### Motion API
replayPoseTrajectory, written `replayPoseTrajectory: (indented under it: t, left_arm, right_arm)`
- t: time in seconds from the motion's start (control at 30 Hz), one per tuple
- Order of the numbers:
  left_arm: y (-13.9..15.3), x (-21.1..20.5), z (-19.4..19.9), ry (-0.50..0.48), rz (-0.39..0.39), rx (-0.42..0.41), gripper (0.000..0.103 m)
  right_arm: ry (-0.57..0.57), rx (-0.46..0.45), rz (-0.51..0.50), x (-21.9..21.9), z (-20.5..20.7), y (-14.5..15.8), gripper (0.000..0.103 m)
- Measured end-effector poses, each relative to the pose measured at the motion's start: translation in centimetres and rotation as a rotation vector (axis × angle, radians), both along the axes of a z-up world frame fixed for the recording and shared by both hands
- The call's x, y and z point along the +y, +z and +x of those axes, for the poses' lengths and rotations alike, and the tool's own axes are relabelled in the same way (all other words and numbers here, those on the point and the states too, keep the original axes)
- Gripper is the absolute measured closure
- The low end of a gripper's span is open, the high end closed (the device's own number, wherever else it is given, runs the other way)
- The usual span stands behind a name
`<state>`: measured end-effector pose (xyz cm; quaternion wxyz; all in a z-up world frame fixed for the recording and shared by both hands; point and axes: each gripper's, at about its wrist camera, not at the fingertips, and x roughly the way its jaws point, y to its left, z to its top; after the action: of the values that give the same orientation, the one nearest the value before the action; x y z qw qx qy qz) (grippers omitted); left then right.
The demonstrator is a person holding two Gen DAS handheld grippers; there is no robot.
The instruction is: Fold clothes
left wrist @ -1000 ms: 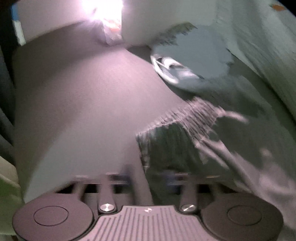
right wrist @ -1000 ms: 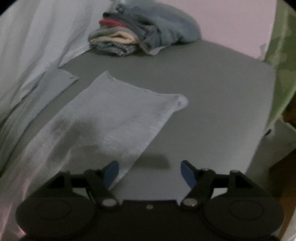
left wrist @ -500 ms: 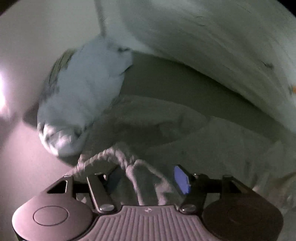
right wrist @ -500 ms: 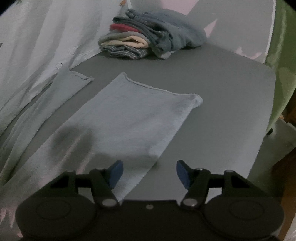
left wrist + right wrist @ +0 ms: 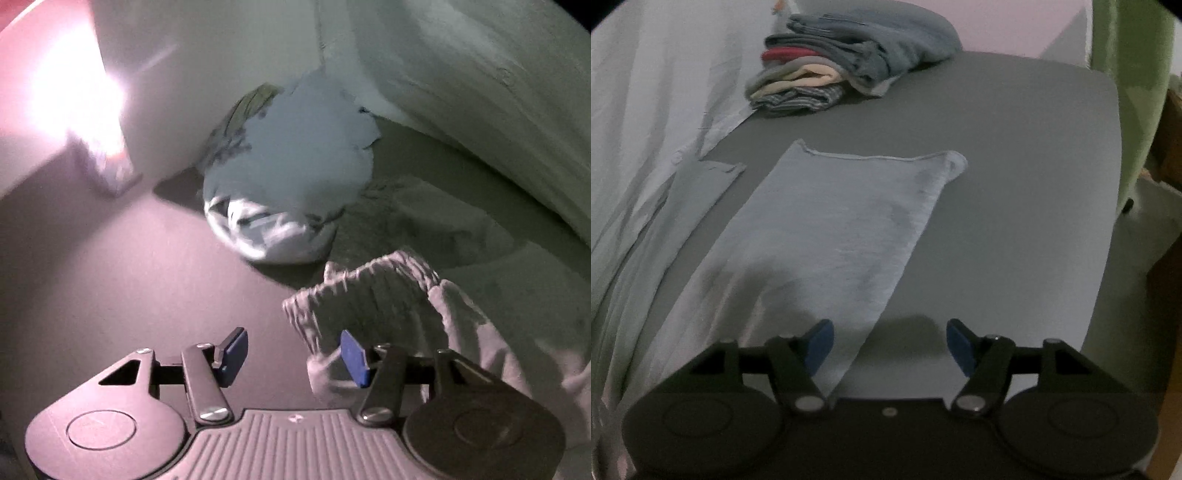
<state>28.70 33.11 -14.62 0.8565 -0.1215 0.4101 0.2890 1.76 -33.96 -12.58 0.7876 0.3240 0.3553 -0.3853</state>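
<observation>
Your left tool [image 5: 291, 350] has let go of the ribbed waistband [image 5: 369, 291], its jaws now narrowing beside it, while your right tool [image 5: 888, 345] hovers wide over the flat trouser leg [image 5: 827, 240], ready to fold.

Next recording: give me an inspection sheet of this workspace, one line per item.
Surface: grey table, mostly bare on the right.
Job's things: pale blue garment leg laid flat; ribbed waistband bunched.
Clutter: stack of folded clothes at the far edge; pale sheet alongside.
Grippers: left hand-held gripper closing, waistband against one pad, not clamped; right hand-held gripper open above the leg's edge.
Cables: nothing seen.
Surroundings: green fabric beyond the table; bright glare.
</observation>
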Motion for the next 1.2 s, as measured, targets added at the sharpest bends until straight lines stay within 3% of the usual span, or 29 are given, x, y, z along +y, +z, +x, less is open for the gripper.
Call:
replayPoseTrajectory:
  t: [0.03, 0.1, 0.23, 0.3, 0.33, 0.5, 0.57, 0.77, 0.8, 0.87, 0.9, 0.93, 1.03, 1.2]
  left_arm:
    - [0.1, 0.0, 0.5, -0.03, 0.0, -0.004, 0.044]
    - [-0.3, 0.3, 1.6, -0.064, -0.036, 0.008, 0.021]
    - [-2.0, 1.3, 3.8, -0.042, -0.099, 0.058, 0.022]
    - [-2.4, 1.4, 4.0, -0.008, -0.109, 0.064, 0.043]
    - [-2.3, 1.3, 3.8, 0.005, -0.116, 0.056, 0.045]
    - [-0.9, 0.5, 2.8, 0.023, -0.106, 0.028, 0.085]
    - [0.2, 0.6, 1.5, 0.054, -0.122, -0.002, 0.09]
    - [1.9, 2.1, -4.4, 0.209, -0.242, -0.094, 0.091]
    - [1.6, 2.3, -5.0, 0.226, -0.252, -0.086, 0.091]
    - [0.8, 2.4, -5.4, 0.24, -0.243, -0.048, 0.091]
    - [0.5, 2.2, -5.6, 0.243, -0.245, -0.037, 0.091]
    - [0.6, 2.1, -5.9, 0.243, -0.241, -0.034, 0.091]
    - [1.5, 1.3, -6.8, 0.235, -0.218, -0.042, 0.091]
    - [1.5, 1.3, -9.1, 0.237, -0.184, 0.0, 0.09]
  right_arm:
    - [-0.009, -0.001, 0.006, -0.1, 0.0, -0.1, 0.034]
    - [-0.032, -0.009, 0.017, -0.3, -0.1, -0.2, 0.034]
    - [-0.075, -0.029, 0.04, -0.7, -0.1, -0.5, 0.034]
    - [-0.095, -0.038, 0.052, -1.2, 0.0, -0.7, 0.034]
    - [-0.113, -0.047, 0.058, -1.5, -0.1, -0.8, 0.034]
    - [-0.192, -0.076, 0.062, -3.2, 0.1, -0.5, 0.034]
    - [-0.208, -0.074, 0.058, -4.0, 0.3, -0.4, 0.034]
    - [-0.192, -0.049, 0.005, -6.4, 1.8, -0.8, 0.035]
    - [-0.18, -0.038, -0.008, -6.8, 2.2, -0.9, 0.041]
    - [-0.124, -0.005, -0.043, -7.1, 3.4, -1.3, 0.064]
    - [-0.092, 0.012, -0.062, -7.1, 4.0, -1.4, 0.089]
    - [-0.038, 0.028, -0.085, -6.9, 4.7, -1.3, 0.103]
    - [0.077, 0.09, -0.216, -5.7, 5.4, 0.0, 0.103]
    - [0.066, 0.12, -0.287, -6.0, 2.2, 1.4, 0.103]
